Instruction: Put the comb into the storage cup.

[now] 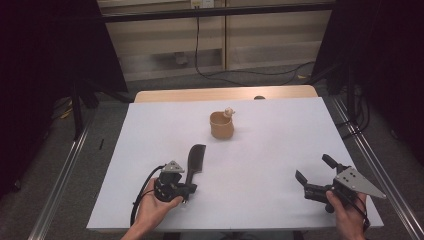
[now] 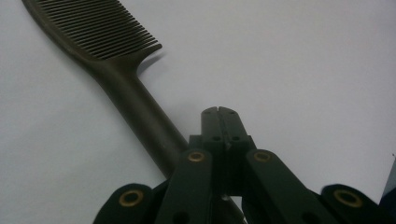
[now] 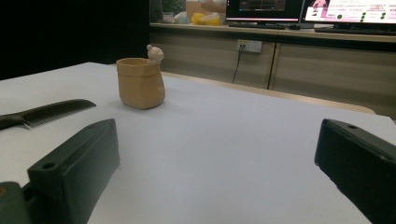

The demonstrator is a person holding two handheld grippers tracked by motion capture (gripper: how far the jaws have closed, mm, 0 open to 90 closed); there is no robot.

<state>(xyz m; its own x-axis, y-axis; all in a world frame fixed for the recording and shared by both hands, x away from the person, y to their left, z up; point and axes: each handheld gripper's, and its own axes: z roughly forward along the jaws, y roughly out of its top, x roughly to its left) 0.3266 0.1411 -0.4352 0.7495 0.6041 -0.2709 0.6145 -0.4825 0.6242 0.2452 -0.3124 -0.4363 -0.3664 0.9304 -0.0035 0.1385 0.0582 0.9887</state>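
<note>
Comb [image 1: 194,160], dark, lies flat on the white table [image 1: 260,165], left of centre and in the near half. Its toothed end points toward the far side; its handle runs back toward the near edge and ends beside the left tool [image 1: 189,190].

Largest first: the table top is a white sheet over a wooden board, whose far edge shows as a tan strip. Grey floor surrounds it, with metal rails [image 1: 60,175] along the left and right sides.

Cup [image 1: 221,125]: tan, soft-sided, upright, near the table's centre toward the far side, well apart from the comb. A small pale figure [image 1: 229,112] sits on its far right rim. In the right gripper view the cup [image 3: 140,83] stands beyond the comb's teeth [image 3: 56,111].

Left tool: held in the left hand [image 1: 152,207] at the near left. In the left gripper view the jaws stand closed on each other, tips together with nothing between them. The comb handle [image 2: 140,116] passes to the left of and beneath the jaw linkage; whether it touches the linkage I cannot tell.

Right tool [image 1: 314,171]: held in the right hand [image 1: 347,212] at the near right, well apart from comb and cup. Jaws wide, with bare table between them.
</note>
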